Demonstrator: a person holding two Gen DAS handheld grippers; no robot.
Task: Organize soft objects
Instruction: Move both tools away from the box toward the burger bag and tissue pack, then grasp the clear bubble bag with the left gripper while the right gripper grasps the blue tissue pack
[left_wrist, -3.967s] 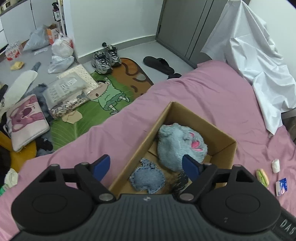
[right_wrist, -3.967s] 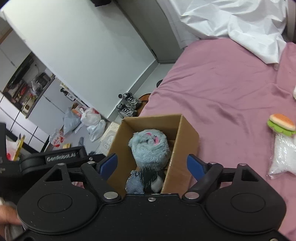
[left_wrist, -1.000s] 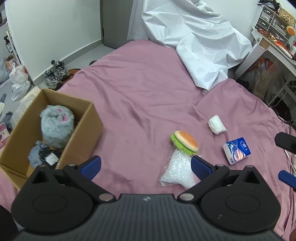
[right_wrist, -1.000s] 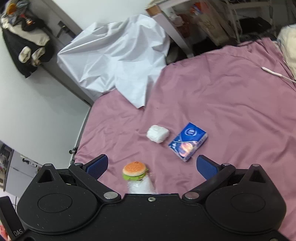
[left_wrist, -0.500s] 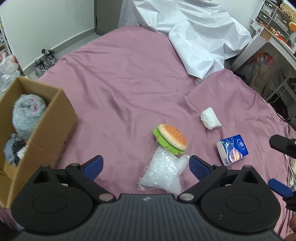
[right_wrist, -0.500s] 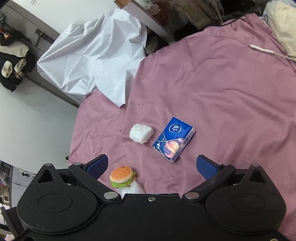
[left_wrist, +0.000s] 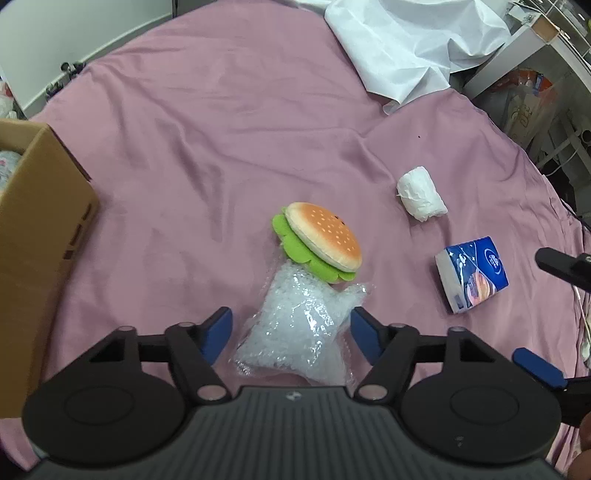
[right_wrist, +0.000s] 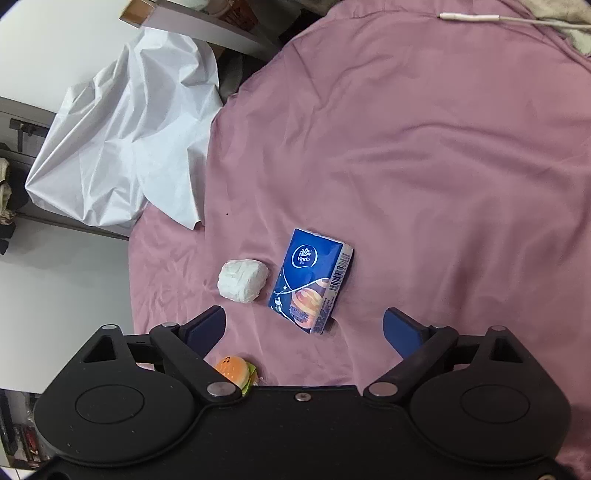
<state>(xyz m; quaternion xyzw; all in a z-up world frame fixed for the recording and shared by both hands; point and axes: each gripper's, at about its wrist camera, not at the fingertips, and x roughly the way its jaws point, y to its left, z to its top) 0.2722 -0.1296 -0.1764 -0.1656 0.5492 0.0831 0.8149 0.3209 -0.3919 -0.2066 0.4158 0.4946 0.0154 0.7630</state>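
On the pink bed sheet lie a plush hamburger, a clear crinkly bubble-wrap bag, a white wad and a blue tissue pack. My left gripper is open, its blue fingertips on either side of the bubble-wrap bag, not closed on it. My right gripper is open and empty, just short of the tissue pack, with the white wad to its left and the hamburger by its left finger. The cardboard box stands at the left.
A crumpled white sheet lies at the bed's far edge, also in the right wrist view. A white cable lies at the far right of the bed. Furniture and bags stand beyond the bed's right edge.
Both grippers have moved away from the box toward the loose items. My left gripper has come down around the bubble-wrap bag; my right has drawn nearer the tissue pack.
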